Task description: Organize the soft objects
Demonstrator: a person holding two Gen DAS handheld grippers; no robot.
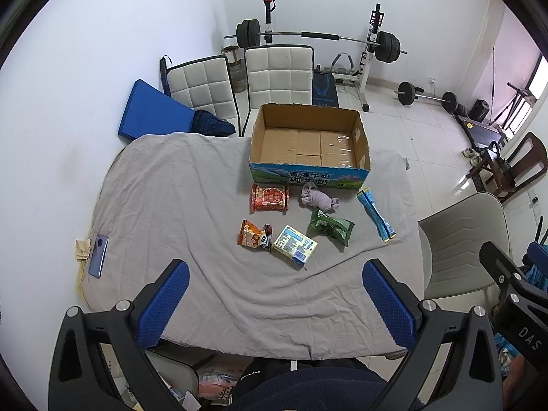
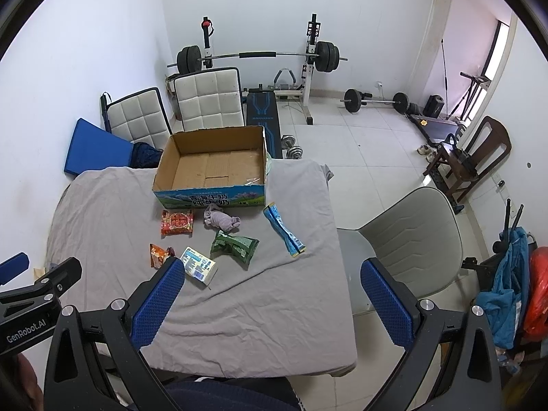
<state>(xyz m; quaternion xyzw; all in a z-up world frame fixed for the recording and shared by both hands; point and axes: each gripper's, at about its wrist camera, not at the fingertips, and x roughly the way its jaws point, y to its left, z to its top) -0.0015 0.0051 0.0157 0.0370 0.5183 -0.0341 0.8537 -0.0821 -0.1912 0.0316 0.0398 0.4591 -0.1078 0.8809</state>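
Grey cloth covered table; box upper centre; 6 packets mid-frame. Left gripper, right gripper fingers spread, empty.

box behind packets, phone left

It was a room in a home, used partly as a gym: a barbell on its rack stood by the white wall with a weight bench, loose dumbbells on the tiled floor, padded dining chairs and a cloth-covered table
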